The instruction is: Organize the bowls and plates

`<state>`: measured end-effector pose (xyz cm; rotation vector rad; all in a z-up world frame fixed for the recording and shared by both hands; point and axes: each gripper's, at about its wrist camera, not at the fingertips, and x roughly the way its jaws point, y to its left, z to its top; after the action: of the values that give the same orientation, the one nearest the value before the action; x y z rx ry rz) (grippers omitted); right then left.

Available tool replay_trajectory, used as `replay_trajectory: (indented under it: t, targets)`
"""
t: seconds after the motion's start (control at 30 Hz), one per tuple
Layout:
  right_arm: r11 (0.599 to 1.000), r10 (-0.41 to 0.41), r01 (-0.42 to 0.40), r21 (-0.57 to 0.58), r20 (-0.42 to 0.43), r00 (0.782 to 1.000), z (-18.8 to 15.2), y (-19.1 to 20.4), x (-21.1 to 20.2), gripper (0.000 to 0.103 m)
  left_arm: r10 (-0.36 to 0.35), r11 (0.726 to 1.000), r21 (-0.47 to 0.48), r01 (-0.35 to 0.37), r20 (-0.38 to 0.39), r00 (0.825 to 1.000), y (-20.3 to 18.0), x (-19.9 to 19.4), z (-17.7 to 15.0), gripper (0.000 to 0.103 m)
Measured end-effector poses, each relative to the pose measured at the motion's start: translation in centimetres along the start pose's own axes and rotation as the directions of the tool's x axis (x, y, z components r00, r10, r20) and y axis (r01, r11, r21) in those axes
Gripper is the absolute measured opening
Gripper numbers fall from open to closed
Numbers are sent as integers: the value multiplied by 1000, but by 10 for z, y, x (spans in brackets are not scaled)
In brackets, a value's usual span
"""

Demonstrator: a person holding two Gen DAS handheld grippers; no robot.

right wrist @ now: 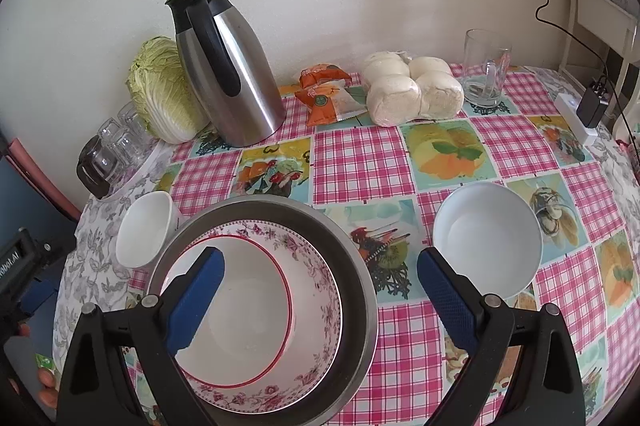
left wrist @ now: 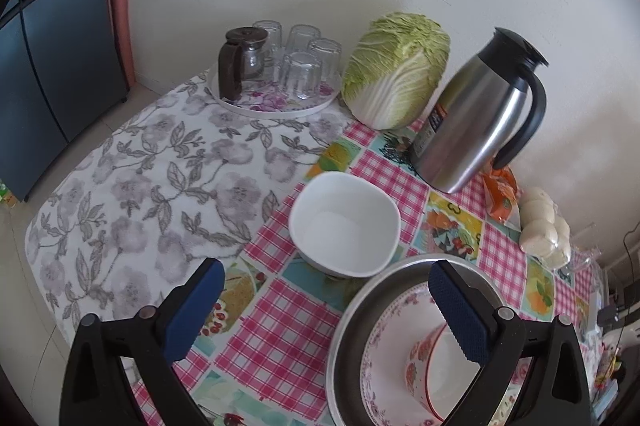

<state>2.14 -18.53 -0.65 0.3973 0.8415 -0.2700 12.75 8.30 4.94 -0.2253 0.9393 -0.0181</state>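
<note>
Bowls: 1 red-rimmed bowl (right wrist: 236,310) sits in a floral plate (right wrist: 320,290) inside a metal basin (right wrist: 356,266), with 2 white bowls (right wrist: 146,230) (right wrist: 486,238) either side on the table (right wrist: 360,154). Both grippers (left wrist: 328,310) (right wrist: 320,298) hover above, wide open, empty.

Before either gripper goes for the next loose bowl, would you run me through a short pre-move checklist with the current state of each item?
1. Left gripper open, holding nothing: ok.
2. Right gripper open, holding nothing: ok.
3. Stack nested in metal pan, floral plate under red-rimmed bowl: ok.
4. Square white bowl upright, standing apart from the steel jug: ok.
5. Round white bowl upright, unobstructed: ok.
6. Room for another bowl in the stack: cannot tell.
</note>
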Motion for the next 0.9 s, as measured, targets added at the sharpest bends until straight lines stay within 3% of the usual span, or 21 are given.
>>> replay_trajectory:
  t: [0.27,0.43,0.77,0.9]
  targets:
    - [999,32,-32,15,-31,999,-7,5,3,101,17,999,-47,-17,3,1000,23,9,14,103]
    - [999,-14,19,42,-94,995,-7,8,11,101,36,998,-52,-36,2,999,36,16,21,103]
    - [995,-67,76,64,-132,989,18,25,14,101,-22,990,-139,20,-14,1000,65,41,36,103]
    - [995,-44,55,82,-129,991,29,33,14,101,-40,985,-168,41,9,999,76,46,39,103]
